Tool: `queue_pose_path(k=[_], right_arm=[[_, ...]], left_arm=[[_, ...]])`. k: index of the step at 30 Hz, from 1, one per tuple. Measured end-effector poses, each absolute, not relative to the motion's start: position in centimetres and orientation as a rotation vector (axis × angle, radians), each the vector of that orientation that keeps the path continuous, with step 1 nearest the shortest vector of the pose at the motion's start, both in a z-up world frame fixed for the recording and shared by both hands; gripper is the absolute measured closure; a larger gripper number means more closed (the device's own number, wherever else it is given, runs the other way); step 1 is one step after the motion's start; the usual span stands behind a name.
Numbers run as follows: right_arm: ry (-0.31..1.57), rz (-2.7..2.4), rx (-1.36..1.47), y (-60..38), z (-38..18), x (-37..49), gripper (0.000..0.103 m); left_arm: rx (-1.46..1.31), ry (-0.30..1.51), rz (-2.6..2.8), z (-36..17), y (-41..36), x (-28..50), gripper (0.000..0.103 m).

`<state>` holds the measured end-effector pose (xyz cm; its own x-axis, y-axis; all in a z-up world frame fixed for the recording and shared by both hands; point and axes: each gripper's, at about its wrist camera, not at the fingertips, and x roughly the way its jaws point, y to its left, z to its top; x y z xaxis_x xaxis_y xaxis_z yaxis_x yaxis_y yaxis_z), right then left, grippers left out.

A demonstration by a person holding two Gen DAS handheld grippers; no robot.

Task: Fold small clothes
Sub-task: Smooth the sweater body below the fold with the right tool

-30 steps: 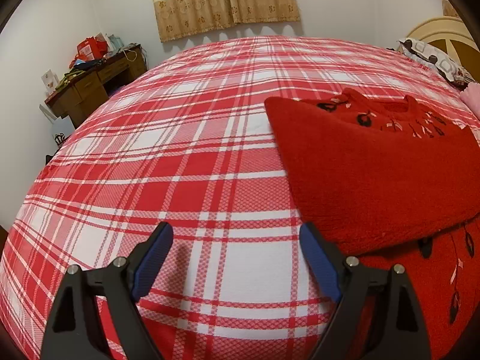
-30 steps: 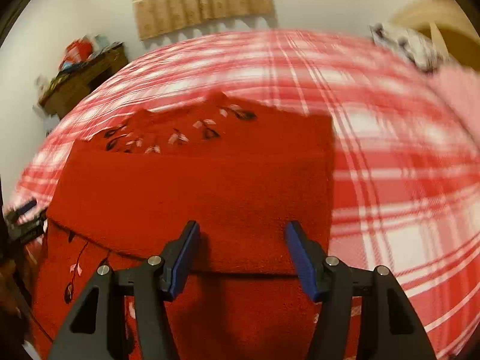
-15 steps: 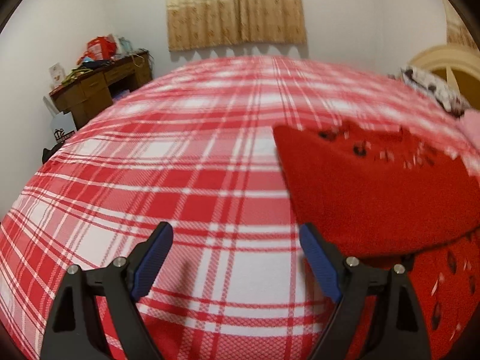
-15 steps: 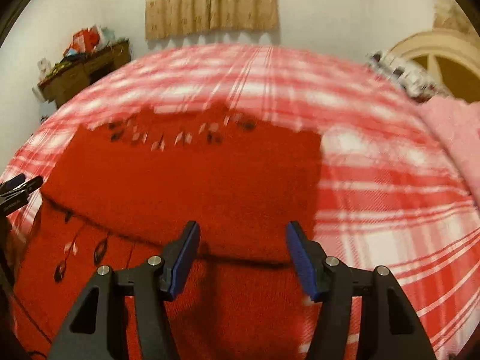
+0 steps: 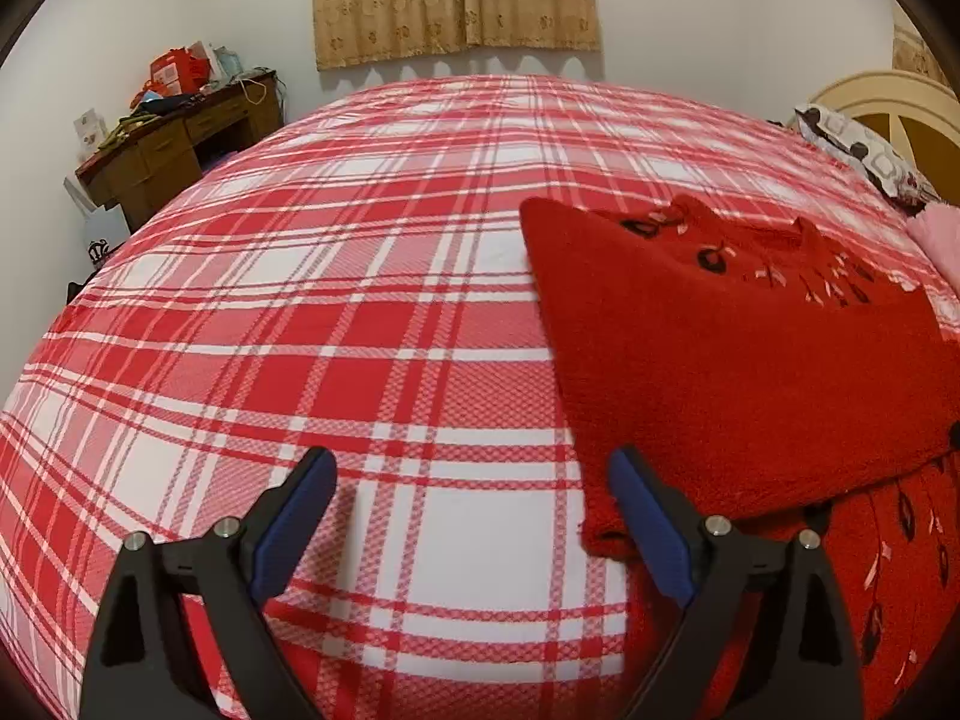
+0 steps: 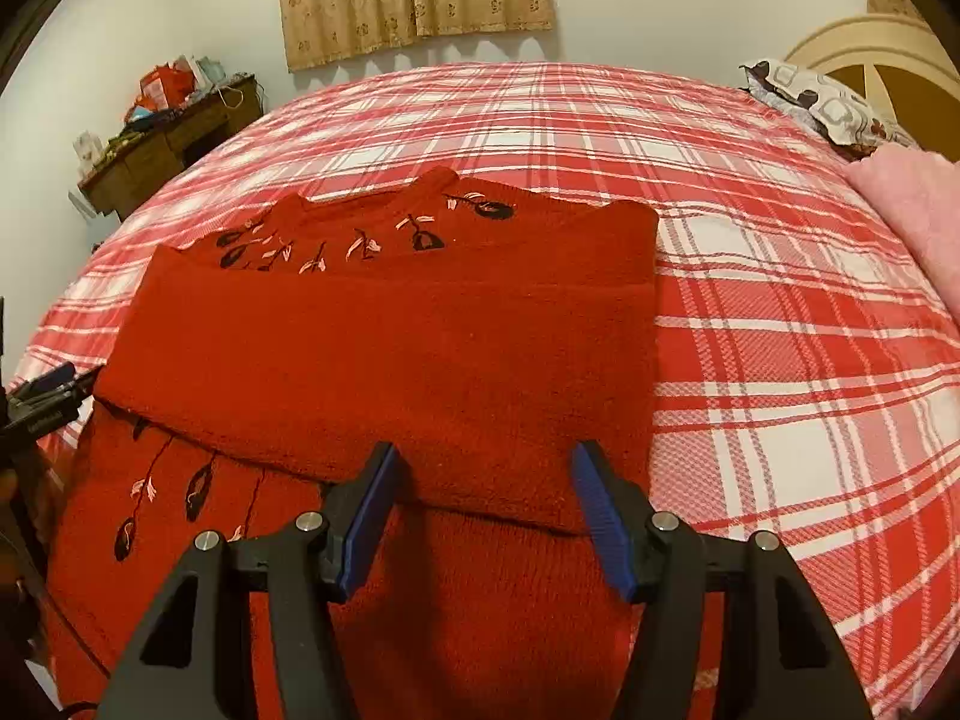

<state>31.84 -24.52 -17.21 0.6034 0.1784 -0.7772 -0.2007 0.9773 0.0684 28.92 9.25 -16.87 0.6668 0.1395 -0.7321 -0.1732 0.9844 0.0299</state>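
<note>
Red sweater (image 6: 384, 360) lies flat on the plaid bedspread (image 5: 336, 312), partly folded, with a wide plain band of it laid across the body so that only the embroidered neckline beyond and the leaf-patterned part nearer the cameras show. It has kept its place and its fold over the last second, though both views were blurred half a second ago and are sharp now.

The left gripper (image 5: 474, 516) hovers over bare bedspread just beside the sweater's left edge; its jaws are opening, a little wider than a second ago, with nothing between them. The right gripper (image 6: 480, 516) hangs above the near edge of the folded band, jaws spread as before, pinching nothing; whether its tips touch the knit is hard to tell.

The sweater's near part is cut off by the frame in both views. In the right wrist view the left gripper shows only as a dark sliver at the left edge.
</note>
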Motion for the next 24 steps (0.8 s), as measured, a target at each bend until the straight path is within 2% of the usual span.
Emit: queue_pose_path(k=[5, 24], right_arm=[[0.850, 0.214, 0.049, -25.5, -15.8, 30.8, 0.042], [0.872, 0.272, 0.011, -23.8, -15.2, 24.3, 0.040]], left_arm=[[-0.083, 0.776, 0.158, -15.3, 9.4, 26.7, 0.009], [-0.061, 0.751, 0.058, -13.1, 7.0, 20.7, 0.009]])
